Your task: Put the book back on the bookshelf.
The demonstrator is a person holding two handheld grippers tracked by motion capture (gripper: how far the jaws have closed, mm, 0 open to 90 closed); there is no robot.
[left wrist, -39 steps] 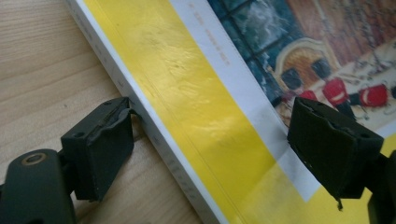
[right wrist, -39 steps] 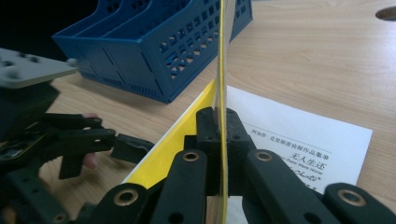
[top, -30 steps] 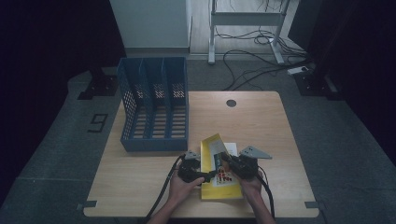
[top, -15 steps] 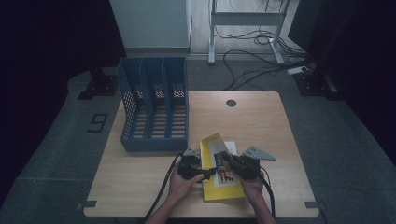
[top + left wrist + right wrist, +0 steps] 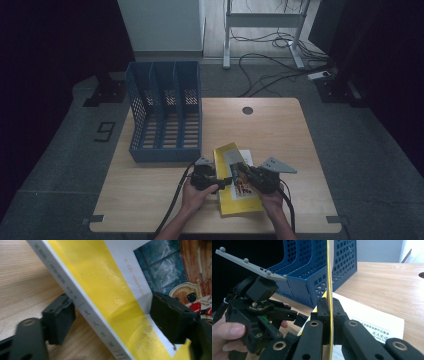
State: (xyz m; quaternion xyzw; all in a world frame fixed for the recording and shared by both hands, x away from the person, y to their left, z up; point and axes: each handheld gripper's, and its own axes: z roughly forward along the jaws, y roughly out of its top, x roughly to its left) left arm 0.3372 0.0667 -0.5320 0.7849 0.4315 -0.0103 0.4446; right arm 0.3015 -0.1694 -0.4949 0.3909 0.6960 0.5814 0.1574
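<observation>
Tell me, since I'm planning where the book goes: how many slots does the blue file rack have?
3, side by side in the blue file rack at the table's back left: left, middle and right.

Floor marking (image 5: 104, 132): 9. Booklet page (image 5: 372, 328): "无人生还".

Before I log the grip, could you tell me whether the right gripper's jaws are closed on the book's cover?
Yes, in the right gripper view the right gripper has both jaws pressed flat against the thin yellow cover of the book.

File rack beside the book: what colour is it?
Blue, with a grid-perforated wall; the file rack shows best in the high view.
</observation>
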